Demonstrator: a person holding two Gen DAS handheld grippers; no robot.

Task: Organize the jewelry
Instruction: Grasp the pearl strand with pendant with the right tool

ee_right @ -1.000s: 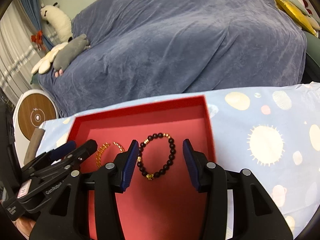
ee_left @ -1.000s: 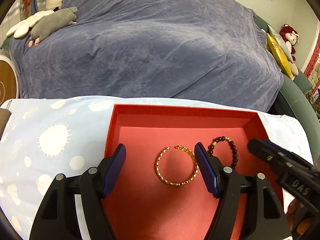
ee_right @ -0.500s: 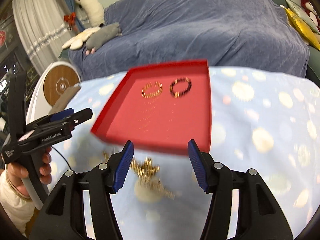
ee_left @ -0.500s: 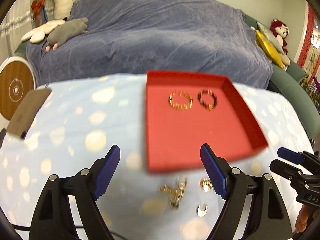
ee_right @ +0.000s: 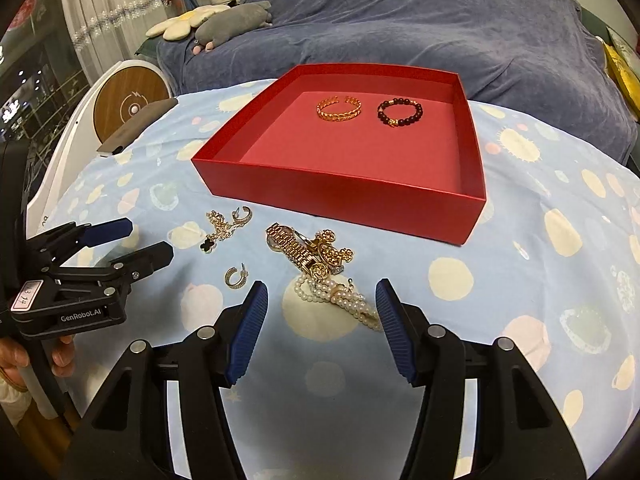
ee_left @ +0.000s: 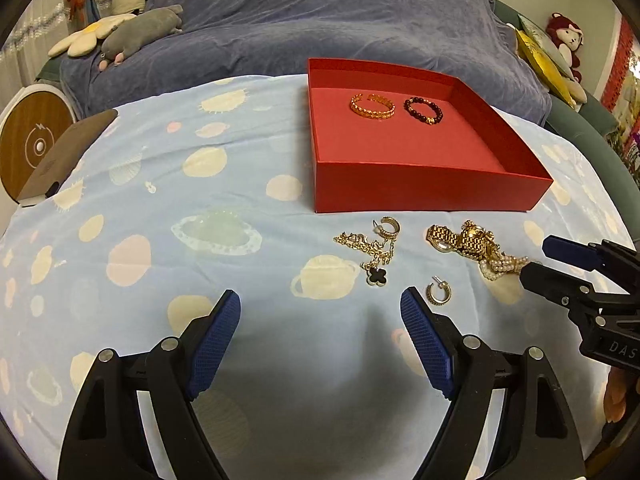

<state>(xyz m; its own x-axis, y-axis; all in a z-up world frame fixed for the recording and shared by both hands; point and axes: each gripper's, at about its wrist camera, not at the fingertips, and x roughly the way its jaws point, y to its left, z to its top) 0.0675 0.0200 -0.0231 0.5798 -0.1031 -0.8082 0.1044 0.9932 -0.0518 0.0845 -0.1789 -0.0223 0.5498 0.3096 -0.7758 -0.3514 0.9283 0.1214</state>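
While both grippers' jaws were held wide and empty, the pearl bracelet (ee_right: pixel 340 300) was seen lengthwise just ahead of the right gripper (ee_right: pixel 320 320).

Planet-print tablecloth (ee_left: pixel 200 208): red box (ee_left: pixel 432 190), loose jewelry (ee_right: pixel 312 256).

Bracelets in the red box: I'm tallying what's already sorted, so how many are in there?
2. A gold bangle lies toward the red box's far wall, and a dark beaded bracelet sits just right of it, apart.

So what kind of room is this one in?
Most likely a home living room or bedroom: a couch or bed under a blue throw, stuffed toys on it, and a curtain by a dark window.
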